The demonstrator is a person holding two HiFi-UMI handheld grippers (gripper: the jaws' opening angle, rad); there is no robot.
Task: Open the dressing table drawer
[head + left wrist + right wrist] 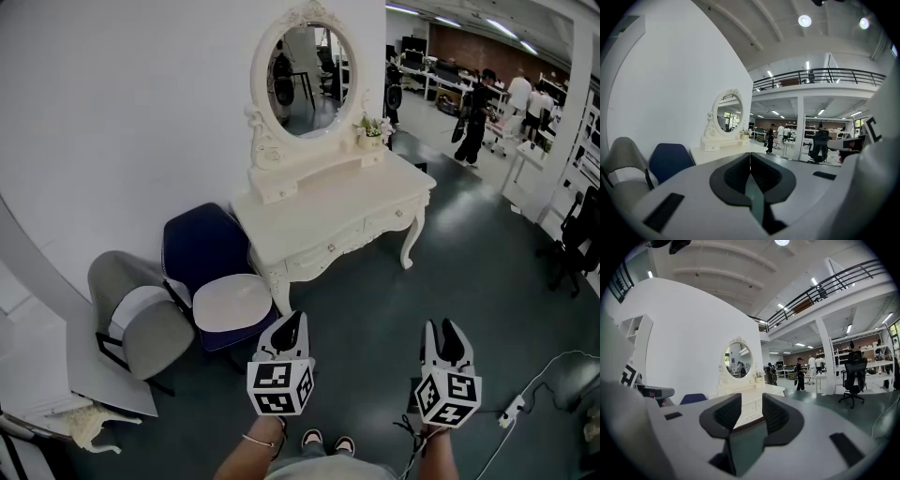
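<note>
Bright, even light falls from ceiling lamps [804, 20]; shadows are soft, edges bow with fisheye distortion, and near gripper bodies blur.

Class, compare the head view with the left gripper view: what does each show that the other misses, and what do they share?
Only the head view: the drawer fronts of the dressing table, and the person's shoes. Only the left gripper view: the upper balcony railing. Both: the oval mirror, the blue chair and the dressing table's top.
</note>
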